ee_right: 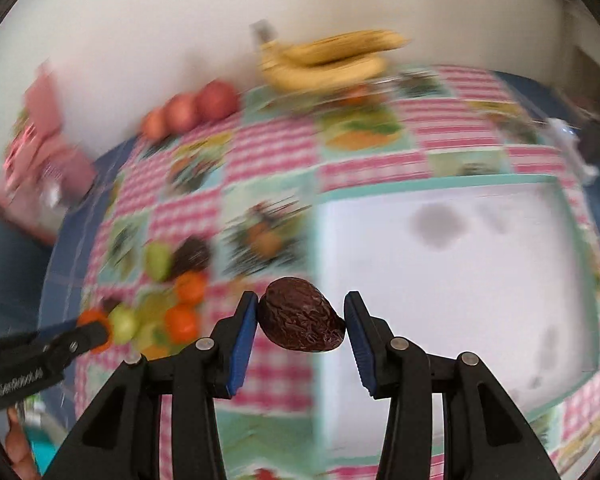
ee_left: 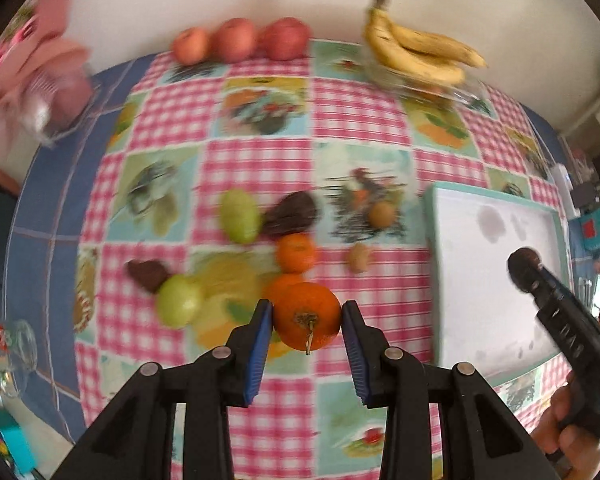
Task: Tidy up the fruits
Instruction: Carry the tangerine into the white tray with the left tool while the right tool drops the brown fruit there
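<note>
Left wrist view first: the left gripper [ee_left: 307, 320] is clamped on an orange [ee_left: 307, 316], its blue pads [ee_left: 260, 344] pressing both flanks, stem end turned toward the lens, the fruit lifted clear of the checked tablecloth [ee_left: 260, 168]. Just beyond it lie two more oranges [ee_left: 296, 252], two green pears [ee_left: 239, 216], two dark avocados [ee_left: 290, 214] and, a little further out to the right, two kiwis [ee_left: 381, 213]. Far ahead, against the wall, stand three apples [ee_left: 236, 40] and a banana bunch [ee_left: 416, 52] in a glass bowl.

The right gripper [ee_right: 302, 322] grips a wrinkled dark avocado [ee_right: 302, 316] between its pads, wide end on the left pad, narrow end on the right one. Directly beyond and to its right lies the white tray [ee_right: 452, 300] with a teal rim, bare apart from some stains (no fruit is in it yet).

Both hands look to be in the carrying step, each with one fruit in the air. The next move probably calls for bringing each fruit over the tray, lowering until it rests, then letting go gently, since the orange may roll. Keeping like fruit together would suit the task.
</note>
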